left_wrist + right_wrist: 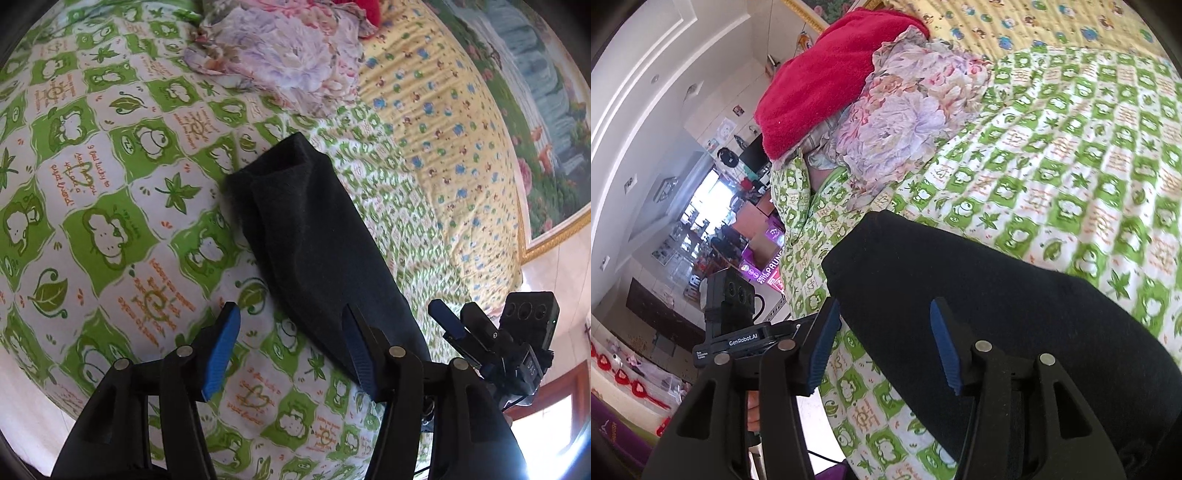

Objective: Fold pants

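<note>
The black pants (314, 240) lie folded into a long narrow strip on the green and white bedsheet (110, 221). My left gripper (291, 350) is open and empty, just above the near end of the strip, with its right finger over the cloth. My right gripper (886, 343) is open and empty above the pants (997, 314), its fingers straddling the near left edge of the cloth. The right gripper's tip also shows at the right of the left wrist view (447, 321).
A crumpled floral cloth (280, 55) and a red towel (827, 74) lie at the far end of the bed. A yellow patterned sheet (443, 122) covers the far side. The bed's edge (798, 258) drops to a cluttered room on the left.
</note>
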A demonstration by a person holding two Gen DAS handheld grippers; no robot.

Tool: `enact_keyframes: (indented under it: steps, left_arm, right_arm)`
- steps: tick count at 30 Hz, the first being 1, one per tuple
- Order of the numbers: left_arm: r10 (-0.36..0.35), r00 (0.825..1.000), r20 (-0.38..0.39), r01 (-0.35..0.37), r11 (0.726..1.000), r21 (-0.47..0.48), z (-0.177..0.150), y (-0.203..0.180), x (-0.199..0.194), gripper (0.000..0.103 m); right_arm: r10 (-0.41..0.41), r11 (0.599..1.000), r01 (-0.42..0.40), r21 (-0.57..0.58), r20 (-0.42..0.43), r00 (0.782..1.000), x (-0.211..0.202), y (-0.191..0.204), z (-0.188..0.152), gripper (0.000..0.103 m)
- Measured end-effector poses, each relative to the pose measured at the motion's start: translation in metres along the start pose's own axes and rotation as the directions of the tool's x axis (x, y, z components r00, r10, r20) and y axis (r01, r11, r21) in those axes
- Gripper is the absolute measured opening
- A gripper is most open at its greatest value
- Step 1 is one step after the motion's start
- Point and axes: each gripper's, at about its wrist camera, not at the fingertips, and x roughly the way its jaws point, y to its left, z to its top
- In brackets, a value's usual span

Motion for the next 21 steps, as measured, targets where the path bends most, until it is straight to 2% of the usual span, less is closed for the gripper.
enact_keyframes:
  steps: [5, 11, 15, 21]
  left_arm:
    - [0.006, 1.000, 0.007, -0.005, 1.000, -0.030, 0.009, 0.006, 0.007, 0.063]
    - [-0.002, 1.000, 0.021, 0.003, 0.998, -0.062, 0.020, 0.009, 0.014, 0.066]
    - [0.003, 0.999, 0.034, -0.001, 0.998, -0.068, 0.027, 0.010, 0.017, 0.066]
    - [-0.001, 0.999, 0.035, 0.004, 0.997, -0.078, 0.036, 0.015, 0.023, 0.066]
  right_arm:
    - [-0.004, 1.000, 0.003, -0.031, -0.032, 0.999, 0.022, 0.000, 0.023, 0.055]
    - [-0.033, 0.987, 0.013, -0.161, -0.120, 0.992, 0.071, 0.006, 0.064, 0.059]
    - [-0.055, 0.968, 0.006, -0.251, -0.190, 0.980, 0.112, 0.011, 0.084, 0.059]
    - [-0.072, 0.953, -0.031, -0.301, -0.326, 0.943, 0.167, 0.006, 0.095, 0.059]
